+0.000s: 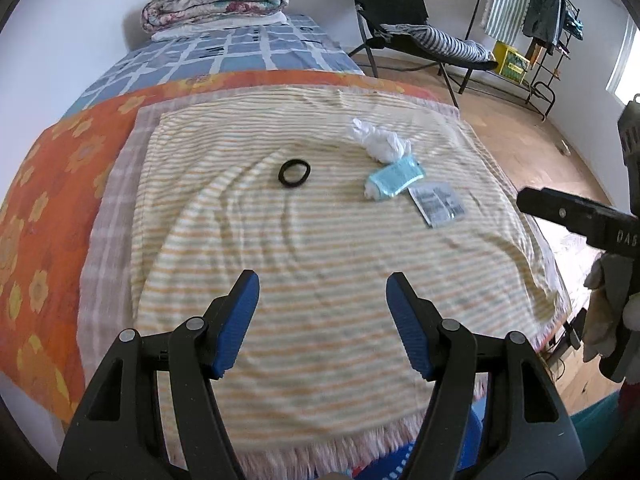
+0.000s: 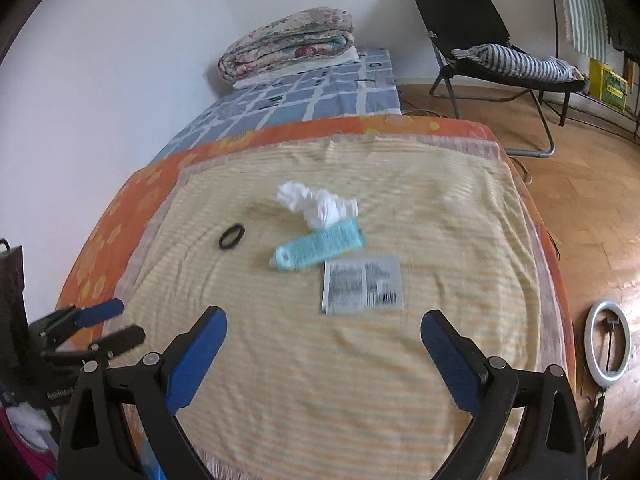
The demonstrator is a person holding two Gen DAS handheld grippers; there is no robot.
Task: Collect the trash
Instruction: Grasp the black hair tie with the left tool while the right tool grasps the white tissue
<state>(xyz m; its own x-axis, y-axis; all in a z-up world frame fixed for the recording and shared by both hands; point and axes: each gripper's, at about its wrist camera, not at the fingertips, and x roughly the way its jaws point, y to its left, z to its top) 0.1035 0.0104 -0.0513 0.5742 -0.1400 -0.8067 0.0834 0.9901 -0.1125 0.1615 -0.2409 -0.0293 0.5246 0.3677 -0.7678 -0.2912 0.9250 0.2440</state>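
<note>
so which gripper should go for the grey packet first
Probably the right gripper: the grey packet lies just ahead of its open jaws. From the left gripper, also open, it sits farther off to the right.

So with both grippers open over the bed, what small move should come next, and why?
Probably ease the right gripper forward and down onto the grey sachet. It lies flat on the striped blanket, nearest that gripper's open jaws, and apart from the black ring. The left gripper is open too but sits farther from the trash.

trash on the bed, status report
Left hand-held gripper open, right hand-held gripper open, both empty. Crumpled tissue, teal tube, sachet untouched. Nothing blocking.
</note>
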